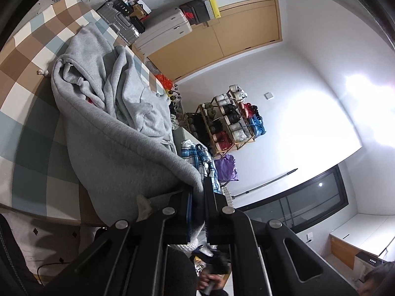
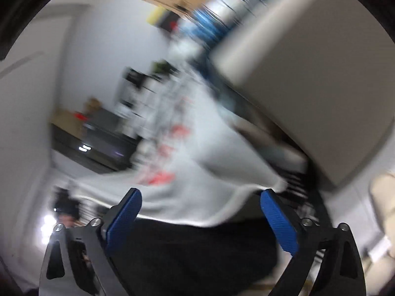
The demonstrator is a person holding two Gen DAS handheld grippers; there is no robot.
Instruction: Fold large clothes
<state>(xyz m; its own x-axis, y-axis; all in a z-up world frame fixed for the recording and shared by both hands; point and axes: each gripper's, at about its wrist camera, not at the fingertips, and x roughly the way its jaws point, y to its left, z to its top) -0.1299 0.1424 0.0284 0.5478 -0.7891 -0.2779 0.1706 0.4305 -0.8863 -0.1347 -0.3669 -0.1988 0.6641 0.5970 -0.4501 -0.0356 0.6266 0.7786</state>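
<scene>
A grey hoodie lies rumpled across a checked bed cover, its hood and drawstrings toward the far end. My left gripper is shut on the hoodie's near edge, and the cloth rises from the bed to the pinched fold. In the blurred right wrist view the same grey garment, with red print on it, hangs stretched in front of my right gripper. That gripper stands open, its blue pads wide apart and nothing between them.
Suitcases and boxes stand beyond the bed by a wooden door. A shoe rack is against the white wall, with a plaid cloth near it. A person's hand shows at the bottom. A dark window is at the right.
</scene>
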